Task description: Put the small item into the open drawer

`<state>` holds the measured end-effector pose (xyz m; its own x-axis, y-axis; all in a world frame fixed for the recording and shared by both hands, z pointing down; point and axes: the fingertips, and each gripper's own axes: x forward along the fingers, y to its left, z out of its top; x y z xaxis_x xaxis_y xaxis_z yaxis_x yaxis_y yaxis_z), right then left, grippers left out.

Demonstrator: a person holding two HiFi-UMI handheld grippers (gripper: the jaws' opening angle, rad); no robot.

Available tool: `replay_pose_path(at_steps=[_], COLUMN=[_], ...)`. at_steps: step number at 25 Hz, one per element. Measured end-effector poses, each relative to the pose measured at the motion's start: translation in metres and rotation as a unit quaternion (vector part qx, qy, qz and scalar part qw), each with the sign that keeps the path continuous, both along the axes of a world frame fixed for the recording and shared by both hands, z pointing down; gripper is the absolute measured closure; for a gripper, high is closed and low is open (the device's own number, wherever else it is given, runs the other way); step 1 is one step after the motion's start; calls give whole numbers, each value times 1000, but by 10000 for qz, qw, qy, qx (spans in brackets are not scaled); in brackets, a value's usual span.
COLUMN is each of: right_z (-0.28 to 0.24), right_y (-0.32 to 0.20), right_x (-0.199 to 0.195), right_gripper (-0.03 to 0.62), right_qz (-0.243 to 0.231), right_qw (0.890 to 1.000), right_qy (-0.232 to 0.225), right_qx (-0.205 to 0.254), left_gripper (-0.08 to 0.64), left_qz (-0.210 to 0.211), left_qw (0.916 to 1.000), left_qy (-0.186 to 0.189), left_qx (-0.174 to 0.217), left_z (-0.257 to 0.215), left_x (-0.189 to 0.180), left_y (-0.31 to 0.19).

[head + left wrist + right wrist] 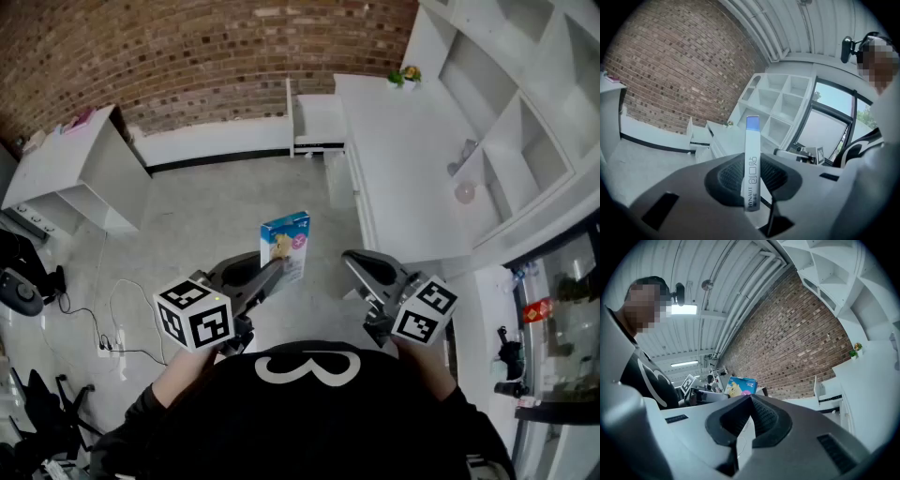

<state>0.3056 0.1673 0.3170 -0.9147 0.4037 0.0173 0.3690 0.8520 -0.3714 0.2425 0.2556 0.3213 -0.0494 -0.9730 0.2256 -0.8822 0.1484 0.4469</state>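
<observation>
The left hand-held gripper (274, 272) is clamped on the thin edges of a small flat box (752, 159), holding it upright and out in front, probably so it can be carried over and lowered edge-first. The right hand-held gripper (750, 398) is closed with nothing in it, simply held alongside. The open drawer (317, 122) juts from the white worktop (403, 159) well ahead.

Your box (286, 246) is glossy printed card. The left gripper's (277, 267) pads (730, 176) look ribbed and matt. The brick wall (187, 56) is rough.
</observation>
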Motion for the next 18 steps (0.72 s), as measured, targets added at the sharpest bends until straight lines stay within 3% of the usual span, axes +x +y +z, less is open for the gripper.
replay_pose_path(at_steps=[9,18], right_z=[16,15], right_y=[-1,80], right_x=[-5,-30], right_gripper=[583,581], right_qz=[114,92], right_qw=[9998,9996], right_qy=[138,178], right_qx=[70,200], left_gripper=[472,472], left_qz=[-112,-21], left_qw=[9998,9994], left_qy=[-41,-74], left_qx=[130,331], left_z=[13,7], left_x=[-9,-40], left_y=[2,71])
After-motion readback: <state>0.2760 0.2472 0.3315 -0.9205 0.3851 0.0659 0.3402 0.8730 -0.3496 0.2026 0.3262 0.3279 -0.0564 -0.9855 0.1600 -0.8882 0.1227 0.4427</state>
